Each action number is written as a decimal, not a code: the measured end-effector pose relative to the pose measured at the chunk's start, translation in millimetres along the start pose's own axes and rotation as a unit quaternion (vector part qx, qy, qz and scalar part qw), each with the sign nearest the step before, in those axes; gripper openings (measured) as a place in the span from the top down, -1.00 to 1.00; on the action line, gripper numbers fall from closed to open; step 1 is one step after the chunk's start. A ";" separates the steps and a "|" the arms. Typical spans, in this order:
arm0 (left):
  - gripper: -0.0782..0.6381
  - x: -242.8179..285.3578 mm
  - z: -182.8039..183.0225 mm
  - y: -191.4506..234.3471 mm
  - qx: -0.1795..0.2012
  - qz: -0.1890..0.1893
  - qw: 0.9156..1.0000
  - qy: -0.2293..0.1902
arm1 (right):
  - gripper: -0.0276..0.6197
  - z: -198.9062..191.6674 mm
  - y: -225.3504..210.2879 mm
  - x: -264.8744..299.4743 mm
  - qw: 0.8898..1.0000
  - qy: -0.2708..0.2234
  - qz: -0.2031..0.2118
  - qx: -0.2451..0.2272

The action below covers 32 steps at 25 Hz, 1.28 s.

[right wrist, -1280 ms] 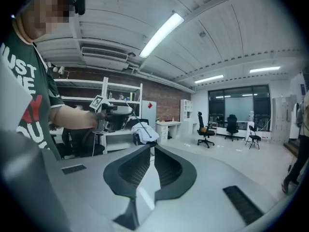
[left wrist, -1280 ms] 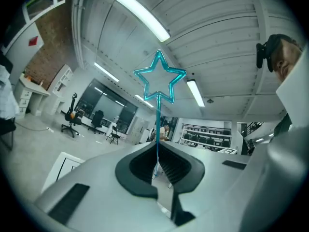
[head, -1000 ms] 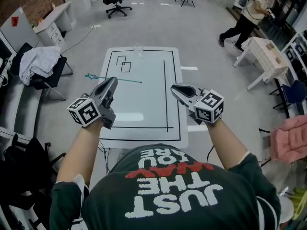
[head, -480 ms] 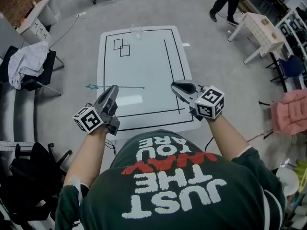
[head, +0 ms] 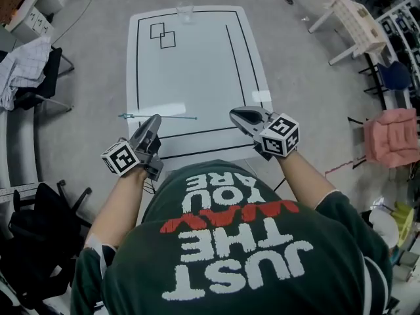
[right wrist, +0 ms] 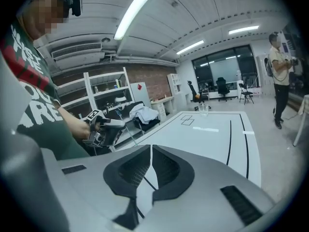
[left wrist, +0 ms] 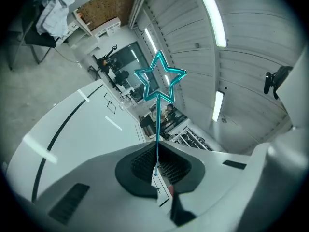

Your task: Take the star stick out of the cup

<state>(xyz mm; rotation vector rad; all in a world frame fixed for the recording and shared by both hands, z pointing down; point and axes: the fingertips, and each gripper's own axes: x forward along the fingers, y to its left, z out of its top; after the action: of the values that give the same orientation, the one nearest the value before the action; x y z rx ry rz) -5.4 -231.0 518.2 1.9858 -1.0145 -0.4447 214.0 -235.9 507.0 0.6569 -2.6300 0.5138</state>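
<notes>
My left claw (left wrist: 157,158) clamps star stick (left wrist: 158,88) by tail, well apart from cup (head: 186,10): judged out. My right claw (right wrist: 149,153) closed, empty, spare.

The head view looks steeply down from above the person (head: 236,254), taking in the whole table (head: 197,77) from near edge to far edge. The left gripper (head: 155,119) view sits right behind its jaws and tilts up past the tabletop toward the ceiling (left wrist: 251,71), with the star stick (left wrist: 158,115) rising mid-frame. The right gripper (head: 235,113) view, just as close to its jaws, faces level along the tabletop. It shares with the head view the cup (right wrist: 203,108) at the far edge and the left gripper.
</notes>
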 end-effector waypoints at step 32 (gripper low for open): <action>0.73 -5.2 -65.6 19.9 -0.087 0.016 0.996 0.020 | 0.81 -75.0 -13.5 2.7 0.997 0.043 0.009 0.067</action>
<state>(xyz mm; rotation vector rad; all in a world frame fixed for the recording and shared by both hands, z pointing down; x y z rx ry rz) 22.4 -198.9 572.3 1.8138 -0.9482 -0.4589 238.9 -215.8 576.2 0.6384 -2.5402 0.7115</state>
